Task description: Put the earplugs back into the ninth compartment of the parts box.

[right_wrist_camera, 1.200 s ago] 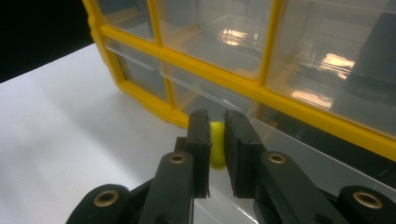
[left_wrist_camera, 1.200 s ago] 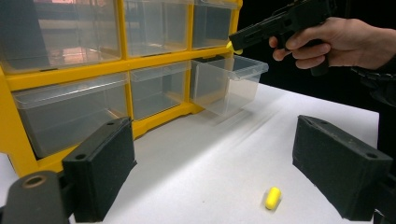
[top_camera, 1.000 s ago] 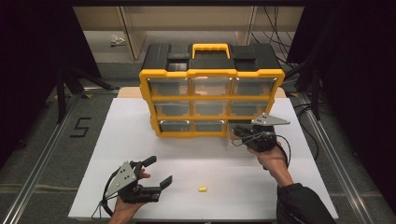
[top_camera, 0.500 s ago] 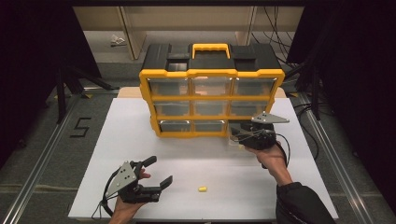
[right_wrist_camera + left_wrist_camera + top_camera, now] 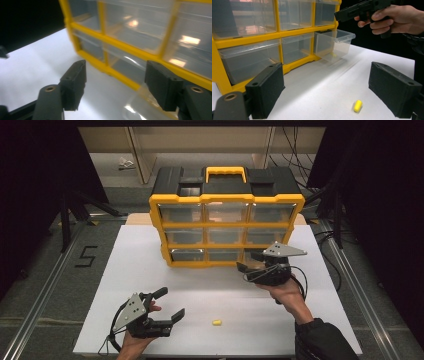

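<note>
Near the front left of the tabletop (image 5: 150,265): left gripper (image 5: 165,307), held low in a hand cut off by the bottom edge of the high view; its jaws stand wide apart with nothing between them.
Between those jaws, farther off: yellow capsule (image 5: 358,105), lying alone on the white tabletop, touching neither pad; in the high view it sits just right of that gripper (image 5: 216,323).
Middle, at the back: yellow organiser (image 5: 226,225) with clear drawers in three rows; what the shut drawers hold is hard to make out through glare on the plastic.
Bottom right of the organiser: open drawer (image 5: 333,44), pulled partway out; in the high view the right gripper covers most of it, and its contents cannot be told.
Right side: right gripper (image 5: 247,268), held just in front of that drawer; its jaws have just been opening and now stand well apart, holding nothing, the drawer's clear front blurred below them.
Far right: dark sleeve (image 5: 322,340), cut off at the picture's bottom edge.
</note>
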